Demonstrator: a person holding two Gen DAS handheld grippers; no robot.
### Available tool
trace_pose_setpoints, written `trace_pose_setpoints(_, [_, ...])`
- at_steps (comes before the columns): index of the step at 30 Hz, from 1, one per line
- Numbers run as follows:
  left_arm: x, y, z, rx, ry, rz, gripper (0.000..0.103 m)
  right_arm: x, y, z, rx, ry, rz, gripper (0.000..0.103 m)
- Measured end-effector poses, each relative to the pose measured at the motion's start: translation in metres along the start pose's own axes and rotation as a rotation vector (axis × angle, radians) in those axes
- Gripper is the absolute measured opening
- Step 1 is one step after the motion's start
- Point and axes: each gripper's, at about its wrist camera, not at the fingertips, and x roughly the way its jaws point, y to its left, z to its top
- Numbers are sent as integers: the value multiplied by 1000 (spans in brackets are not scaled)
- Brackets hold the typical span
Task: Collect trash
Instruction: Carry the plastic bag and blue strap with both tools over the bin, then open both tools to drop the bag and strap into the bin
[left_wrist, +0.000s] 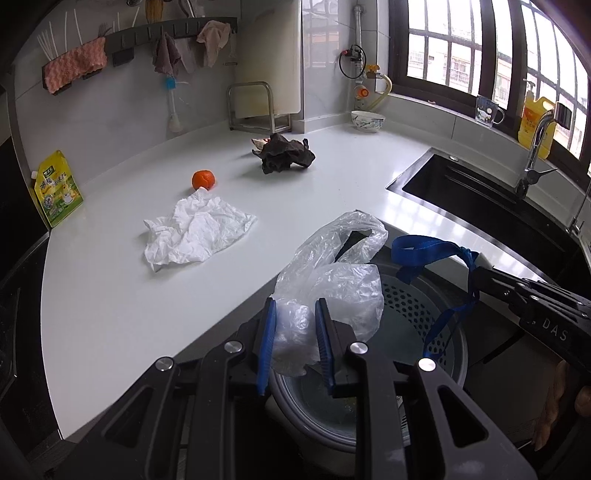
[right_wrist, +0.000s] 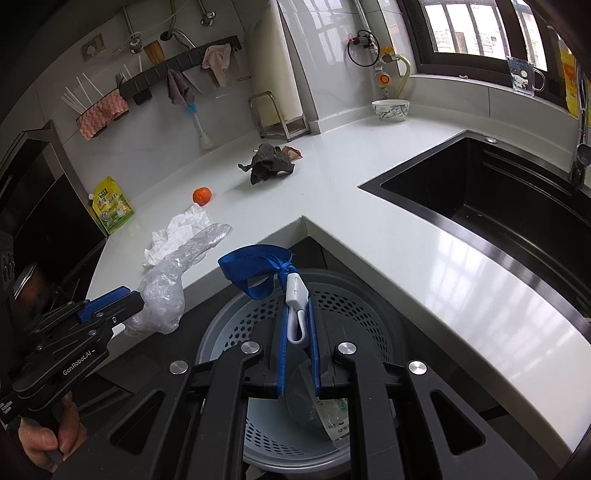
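Observation:
My left gripper (left_wrist: 295, 310) is shut on a clear plastic bag (left_wrist: 332, 284), which hangs over the rim of a grey perforated trash bin (left_wrist: 417, 306) below the counter edge. In the right wrist view the same clear plastic bag (right_wrist: 162, 295) sticks out of the left gripper (right_wrist: 136, 301). My right gripper (right_wrist: 297, 314) is shut on a white plastic clip (right_wrist: 295, 306) tied to a blue strap (right_wrist: 255, 266), held above the trash bin (right_wrist: 332, 306). On the white counter (left_wrist: 110, 295) lie a crumpled white bag (left_wrist: 192, 232), an orange (left_wrist: 203, 180) and a crumpled dark wrapper (left_wrist: 284, 153).
A black sink (left_wrist: 491, 206) with a tap (left_wrist: 535, 147) is set in the counter at the right. A bowl (left_wrist: 367, 120), a metal rack (left_wrist: 255, 107) and a green-yellow pouch (left_wrist: 59, 188) stand along the back and left. A hand (right_wrist: 48, 435) holds the left gripper's handle.

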Motion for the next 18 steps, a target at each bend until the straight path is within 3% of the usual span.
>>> trace_pose_setpoints(18, [61, -15, -46, -22, 190, -5, 22, 56, -12, -55, 13, 152, -27, 10])
